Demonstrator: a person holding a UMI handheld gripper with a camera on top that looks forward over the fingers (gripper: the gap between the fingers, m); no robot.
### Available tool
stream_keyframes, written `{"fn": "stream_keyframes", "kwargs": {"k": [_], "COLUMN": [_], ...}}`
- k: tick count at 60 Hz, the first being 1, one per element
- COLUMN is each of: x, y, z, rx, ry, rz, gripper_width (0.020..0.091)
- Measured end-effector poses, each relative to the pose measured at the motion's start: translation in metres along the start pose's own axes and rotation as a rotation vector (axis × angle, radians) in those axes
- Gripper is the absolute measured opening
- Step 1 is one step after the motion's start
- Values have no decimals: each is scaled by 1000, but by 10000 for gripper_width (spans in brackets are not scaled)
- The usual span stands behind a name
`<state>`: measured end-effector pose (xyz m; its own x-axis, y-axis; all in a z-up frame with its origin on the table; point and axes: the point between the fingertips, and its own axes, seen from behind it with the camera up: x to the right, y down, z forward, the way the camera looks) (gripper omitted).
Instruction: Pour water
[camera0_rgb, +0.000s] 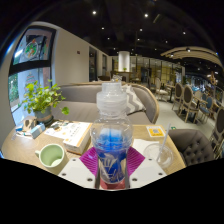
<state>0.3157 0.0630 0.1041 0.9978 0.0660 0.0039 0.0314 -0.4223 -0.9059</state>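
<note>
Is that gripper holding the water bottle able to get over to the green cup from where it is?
Probably yes. The gripper is shut on the bottle, and the green cup stands on the table just beside it, with nothing between them.

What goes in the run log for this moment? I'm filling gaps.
phase: bottle held | gripper: shut on water bottle | bottle: upright, capped | green cup: on table, beside fingers

- A clear plastic water bottle (111, 135) with a blue and red label is held upright between the two pink-padded fingers, which press on its lower sides.
- Its wide ribbed neck and translucent cap are seen at the top, above the table.
- A clear glass cup (162, 154) stands just beside the bottle.
</note>
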Motion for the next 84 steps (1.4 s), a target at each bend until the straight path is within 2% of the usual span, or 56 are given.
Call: {"fn": "stream_keyframes", "kwargs": {"k": [10, 15, 23, 28, 30, 32, 37, 44, 67, 75, 84], "x": [7, 8, 7, 8, 9, 12, 12, 6, -36, -63, -91], "y": [28, 26, 26, 28, 32, 39, 51, 58, 54, 48, 35], "z": [8, 9, 5, 4, 4, 3, -3, -27, -182, -242, -289], "rx": [-35, -5, 1, -26, -48, -81, -145, -206, -286, -303, -277], "ry": [-1, -2, 4, 11, 17, 23, 27, 13, 71, 109, 133], "rz": [19, 29, 25, 41, 51, 61, 95, 131, 109, 89, 103], "gripper_width": [343, 341, 444, 506, 545, 614, 861, 853, 853, 853, 858]}}
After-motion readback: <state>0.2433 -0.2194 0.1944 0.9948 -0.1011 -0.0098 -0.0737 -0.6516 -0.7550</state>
